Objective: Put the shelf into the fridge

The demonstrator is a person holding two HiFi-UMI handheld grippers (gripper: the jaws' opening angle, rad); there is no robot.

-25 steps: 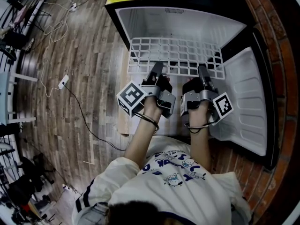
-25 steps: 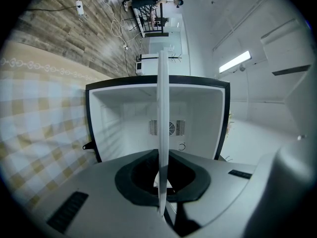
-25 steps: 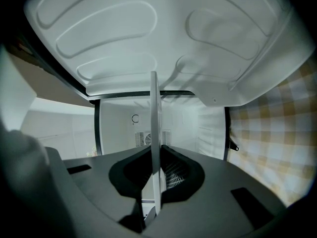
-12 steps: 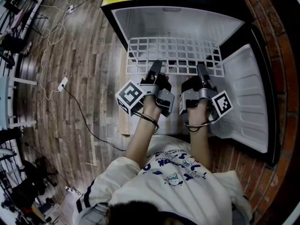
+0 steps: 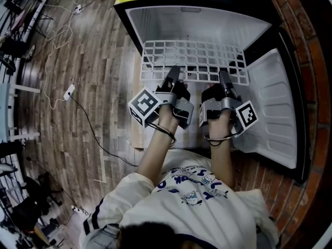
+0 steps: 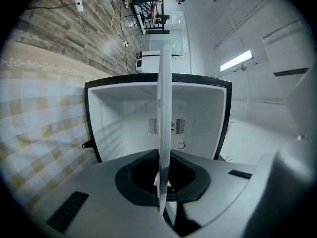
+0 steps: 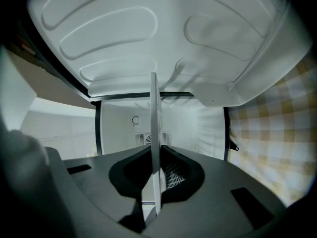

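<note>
A white wire shelf (image 5: 194,61) lies flat in front of the open fridge (image 5: 199,22), its far edge at the fridge mouth. My left gripper (image 5: 173,73) is shut on the shelf's near edge at the left. My right gripper (image 5: 224,78) is shut on that same edge at the right. In the left gripper view the shelf (image 6: 164,128) shows edge-on as a thin white bar between the jaws, with the empty white fridge interior (image 6: 124,118) beyond. The right gripper view shows the shelf (image 7: 155,157) edge-on too, clamped between the jaws.
The fridge door (image 5: 275,108) hangs open at the right, next to a brick wall (image 5: 314,61). A checked cloth (image 6: 39,128) lies under the fridge. Cables and a power strip (image 5: 69,91) lie on the wooden floor at the left.
The shelf and both grippers have barely shifted; the view wobbled slightly. Both grips stay the same.
</note>
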